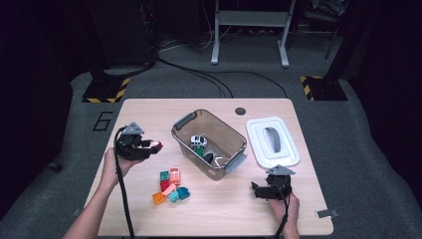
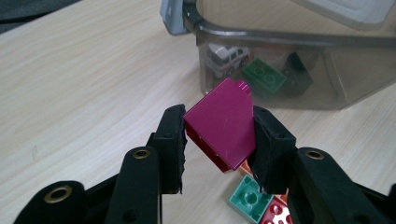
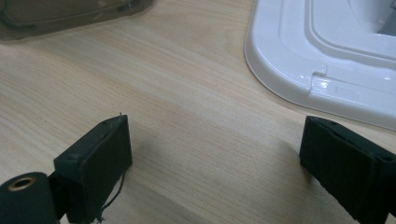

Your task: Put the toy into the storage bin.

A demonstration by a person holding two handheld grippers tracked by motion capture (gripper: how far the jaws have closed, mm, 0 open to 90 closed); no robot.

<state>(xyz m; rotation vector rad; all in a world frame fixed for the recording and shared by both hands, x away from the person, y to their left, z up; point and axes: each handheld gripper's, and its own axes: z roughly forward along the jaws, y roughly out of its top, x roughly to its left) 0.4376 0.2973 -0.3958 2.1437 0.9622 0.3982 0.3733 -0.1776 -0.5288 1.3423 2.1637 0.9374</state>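
Observation:
My left gripper point(image 1: 152, 146) point(image 2: 218, 140) is shut on a magenta block point(image 2: 219, 128) point(image 1: 155, 146), held above the table to the left of the clear bin point(image 1: 185, 142) point(image 2: 289, 39). Inside the bin lie a white toy car point(image 1: 198, 141) point(image 2: 227, 58), a green brick point(image 1: 199, 151) point(image 2: 264, 77) and a dark piece point(image 1: 209, 158) point(image 2: 299, 70). Several coloured bricks point(image 1: 170, 186) lie on the table in front of the bin; a green brick point(image 2: 250, 198) and a red one point(image 2: 278, 213) sit below the left jaws. My right gripper point(image 1: 257, 189) point(image 3: 215, 154) rests open near the table's front right, jaws wide apart over bare wood.
A white bin lid point(image 1: 271, 141) point(image 3: 327, 51) with a grey handle lies flat to the right of the bin, just beyond the right gripper. The wooden table point(image 1: 224, 214) has a round cable hole point(image 1: 240, 111) at the back. Table-leg stands and cables sit on the floor beyond.

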